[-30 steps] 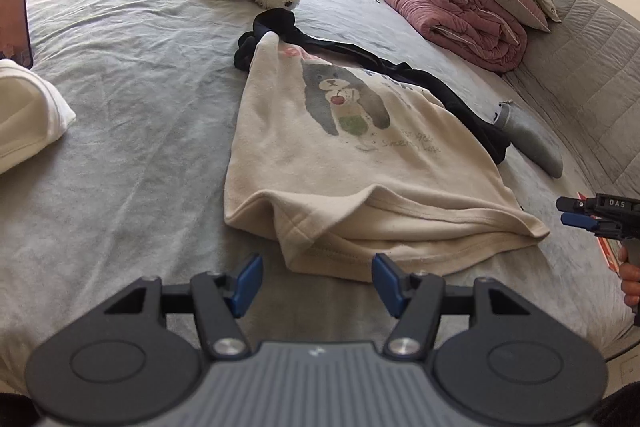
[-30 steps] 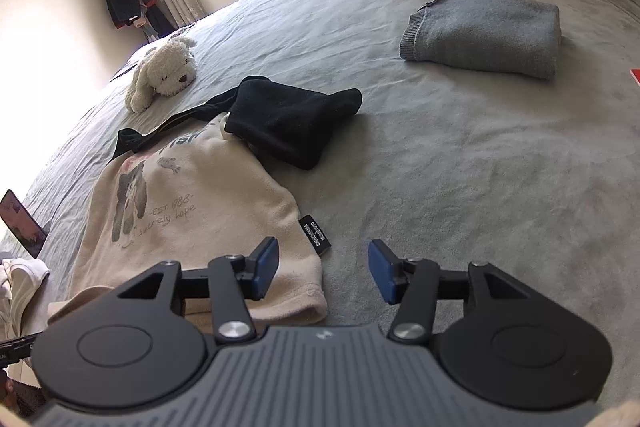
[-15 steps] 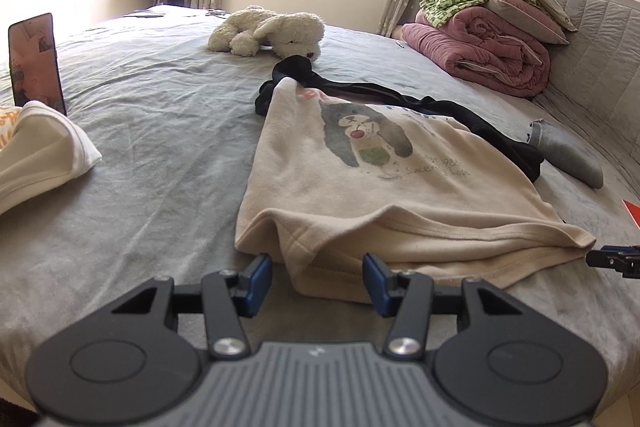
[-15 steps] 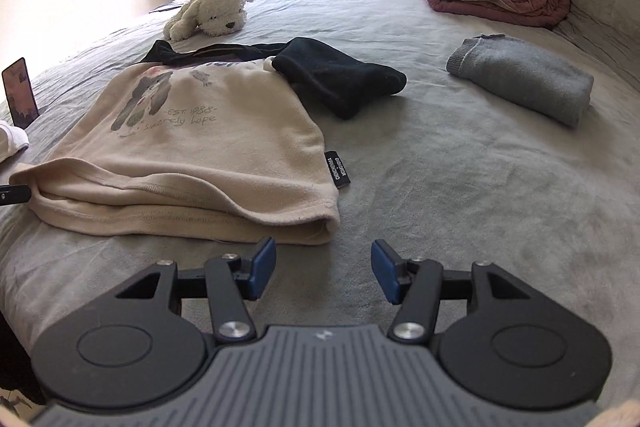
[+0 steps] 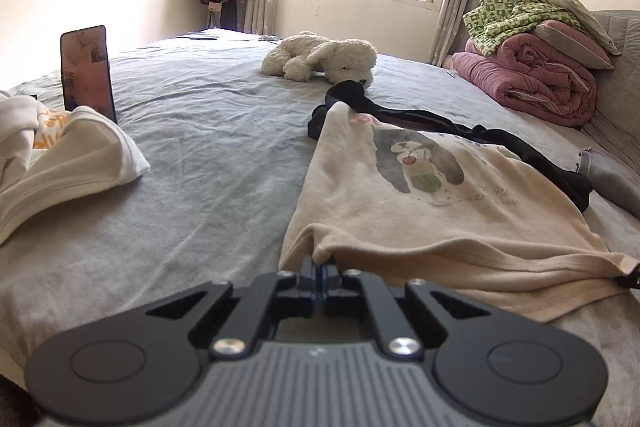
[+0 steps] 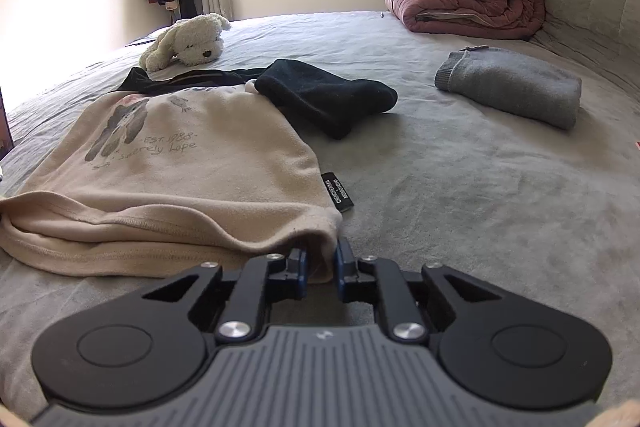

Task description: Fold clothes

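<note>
A cream sweatshirt (image 5: 432,203) with a bear print lies flat on the grey bed, its hem toward me. My left gripper (image 5: 321,269) is shut on the hem's left corner, the cloth bunched between the blue pads. My right gripper (image 6: 320,269) is shut on the hem's right corner of the same cream sweatshirt (image 6: 180,163), with a fold of fabric pinched between its pads. The tip of the right gripper (image 5: 630,277) shows at the right edge of the left wrist view. A black garment (image 6: 328,97) lies under the sweatshirt's far end.
A white plush dog (image 5: 320,57) rests farther up the bed. A folded grey garment (image 6: 516,87) lies to the right, pink and green bedding (image 5: 536,67) is stacked beyond it. White clothes (image 5: 60,155) and an upright phone (image 5: 86,67) stand at the left.
Both grippers moved forward and down to the sweatshirt's hem, tilted toward level, and closed from open onto its two corners.
</note>
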Demonstrator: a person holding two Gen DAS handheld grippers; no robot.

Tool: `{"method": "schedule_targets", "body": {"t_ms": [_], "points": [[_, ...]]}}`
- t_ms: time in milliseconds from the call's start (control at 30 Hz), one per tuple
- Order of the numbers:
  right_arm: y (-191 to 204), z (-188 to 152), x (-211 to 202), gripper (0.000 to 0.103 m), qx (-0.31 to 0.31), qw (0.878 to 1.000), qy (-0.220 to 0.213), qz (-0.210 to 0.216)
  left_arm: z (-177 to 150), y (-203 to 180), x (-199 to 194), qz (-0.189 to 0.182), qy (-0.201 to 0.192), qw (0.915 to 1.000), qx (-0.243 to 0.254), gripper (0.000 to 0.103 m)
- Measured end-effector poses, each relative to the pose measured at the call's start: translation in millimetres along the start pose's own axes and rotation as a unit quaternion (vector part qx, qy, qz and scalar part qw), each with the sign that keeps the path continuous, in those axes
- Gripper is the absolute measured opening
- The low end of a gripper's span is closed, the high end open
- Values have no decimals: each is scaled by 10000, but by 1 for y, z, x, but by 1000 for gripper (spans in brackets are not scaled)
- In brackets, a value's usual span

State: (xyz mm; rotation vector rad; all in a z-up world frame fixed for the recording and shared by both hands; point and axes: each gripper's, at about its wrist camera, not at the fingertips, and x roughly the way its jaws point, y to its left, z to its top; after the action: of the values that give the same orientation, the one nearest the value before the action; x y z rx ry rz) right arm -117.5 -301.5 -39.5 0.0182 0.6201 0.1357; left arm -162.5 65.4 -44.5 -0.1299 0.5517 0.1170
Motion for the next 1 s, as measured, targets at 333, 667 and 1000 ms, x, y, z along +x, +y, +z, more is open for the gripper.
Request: {"method": "schedule_targets", "body": {"t_ms": [333,667,1000], "points": [[-1,25,-44,5,-196,9993,80,-311,4,3,-53,411,-163,9971,621,2],[25,15,-57,5,-1261,9897,504,-455,-11,23,-56,497,458,9956,654,2],[26,-4,-27,5,-1708,9754,1358,-300,-19,35,-43,96,1080,9925,556,4]]}}
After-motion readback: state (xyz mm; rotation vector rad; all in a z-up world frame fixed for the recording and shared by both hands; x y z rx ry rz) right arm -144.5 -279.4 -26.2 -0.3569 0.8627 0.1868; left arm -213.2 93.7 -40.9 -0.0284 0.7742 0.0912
